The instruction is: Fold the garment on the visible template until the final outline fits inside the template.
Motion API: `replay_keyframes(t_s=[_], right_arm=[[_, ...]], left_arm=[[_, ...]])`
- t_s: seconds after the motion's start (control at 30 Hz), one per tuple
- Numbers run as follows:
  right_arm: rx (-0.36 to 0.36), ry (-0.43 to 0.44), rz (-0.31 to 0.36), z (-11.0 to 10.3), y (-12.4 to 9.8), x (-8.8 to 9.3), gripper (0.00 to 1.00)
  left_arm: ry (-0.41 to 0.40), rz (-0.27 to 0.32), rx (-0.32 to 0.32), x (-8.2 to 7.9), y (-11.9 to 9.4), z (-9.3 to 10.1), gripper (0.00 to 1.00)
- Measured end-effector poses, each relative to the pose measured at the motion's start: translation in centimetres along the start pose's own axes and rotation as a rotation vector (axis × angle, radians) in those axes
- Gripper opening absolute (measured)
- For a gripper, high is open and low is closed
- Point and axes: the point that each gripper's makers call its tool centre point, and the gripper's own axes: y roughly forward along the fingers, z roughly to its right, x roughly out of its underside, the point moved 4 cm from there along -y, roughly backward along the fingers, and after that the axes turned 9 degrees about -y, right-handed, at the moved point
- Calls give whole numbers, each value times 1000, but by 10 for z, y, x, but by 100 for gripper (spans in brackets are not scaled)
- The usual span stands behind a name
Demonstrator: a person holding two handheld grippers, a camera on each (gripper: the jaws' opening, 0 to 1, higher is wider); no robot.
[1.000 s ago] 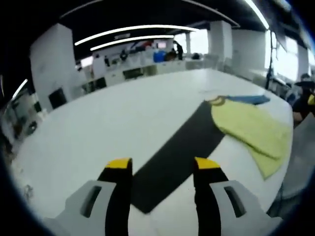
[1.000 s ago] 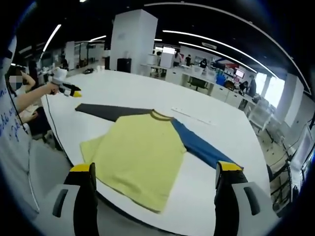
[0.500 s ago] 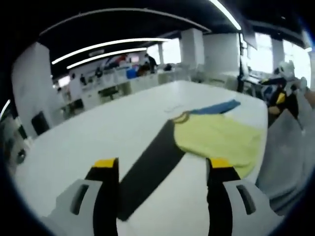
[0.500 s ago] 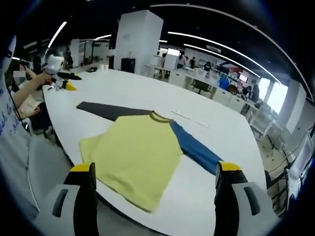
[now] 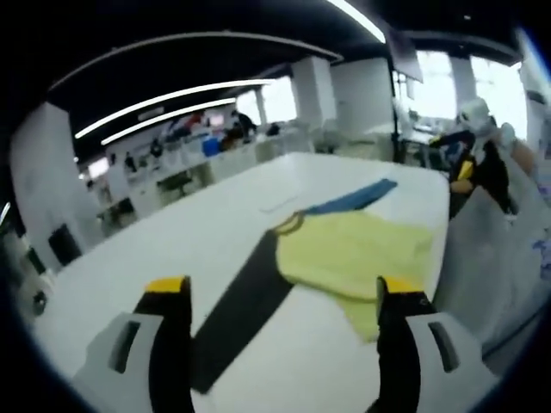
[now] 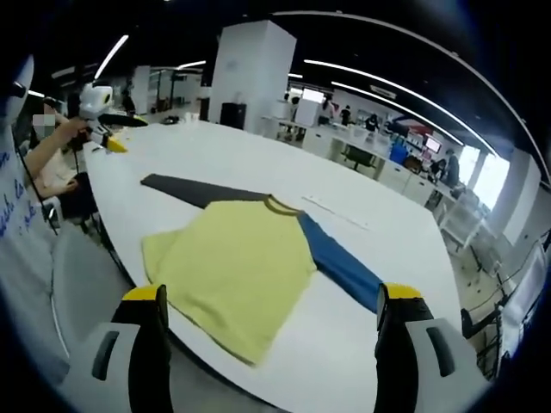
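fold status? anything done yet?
Nothing folded yet: the shirt lies flat on the table, dark sleeve and blue sleeve spread out. In hand: nothing; left gripper and right gripper are open above it. Left: grasping and every fold. I can't make out a template.

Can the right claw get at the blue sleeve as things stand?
Probably yes: the right claw stands open and empty, the blue sleeve lies flat on the white table ahead, and nothing sits between them.

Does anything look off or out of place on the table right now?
Yes: the shirt lies unfolded, its yellow hem hanging over the table edge near the person, one sleeve dark and the other blue. Both tools, left and right, are open, off the cloth.
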Motion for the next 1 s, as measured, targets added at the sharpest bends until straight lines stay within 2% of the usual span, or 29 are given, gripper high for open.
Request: replay_keyframes(t_s=[0.07,0.17,0.27,0.43,0.5,0.57,0.73,1.0], right_arm=[[-3,-5,7,3,-2,1,100],[-16,-8,18,5,-2,5,100],[-27,-8,19,9,-2,10,100],[-24,-21,16,16,-4,15,100],[4,-67,-9,24,-6,19,100],[-2,-68,-8,27,-7,20,100],[-27,-75,17,29,-9,20,100],[-45,-86,25,36,-15,29,100]], left_arm=[[-6,1,41,0,2,11,89],[-35,-43,80,5,5,24,92],[-31,-37,75,4,6,33,92],[-17,-25,47,-4,2,42,97],[-18,-15,48,-8,-1,47,98],[-10,-14,46,-11,-1,54,99],[4,-54,59,-10,2,71,99],[9,-106,25,-3,8,85,99]])
